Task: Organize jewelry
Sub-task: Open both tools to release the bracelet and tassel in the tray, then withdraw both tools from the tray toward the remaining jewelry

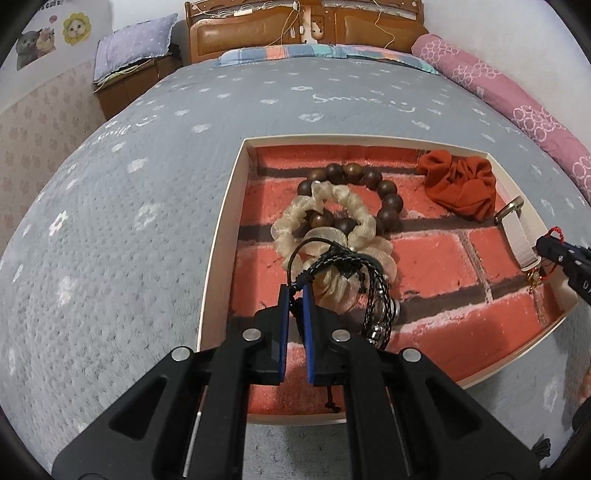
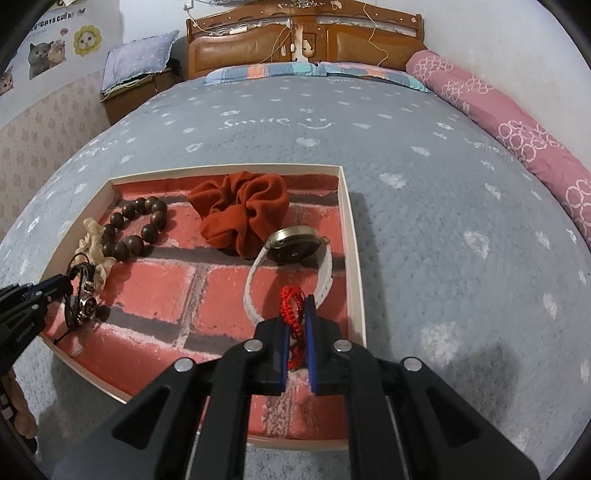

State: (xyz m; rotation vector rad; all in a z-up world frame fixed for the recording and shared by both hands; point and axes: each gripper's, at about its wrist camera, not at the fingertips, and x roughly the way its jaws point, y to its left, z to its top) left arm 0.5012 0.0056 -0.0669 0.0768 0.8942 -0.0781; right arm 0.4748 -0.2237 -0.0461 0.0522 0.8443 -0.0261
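A grey blanket [image 1: 110,221] patterned with small white shapes fills both views, with a wooden headboard [image 1: 303,27] along the top edge. On it lies a shallow cream-walled tray [image 1: 218,236] lined with a red brick print. In the left wrist view the tray fills the centre and right; its left wall runs just left of my left gripper [image 1: 296,291], with open blanket beyond it. That gripper is clamped on a black braided cord bracelet [image 1: 334,260], which hangs over a cream scrunchie [image 1: 321,218] that overlaps a wooden bead bracelet [image 1: 369,181]. A rust scrunchie [image 1: 460,184] lies at the tray's upper right. In the right wrist view my right gripper [image 2: 297,304] is clamped on a red knotted cord bracelet [image 2: 290,304], just below a white-strapped watch [image 2: 291,245] by the tray's right wall. The red cord's lower end is hidden between the pads [image 2: 310,332]. Bare brick floor stays open at lower centre.
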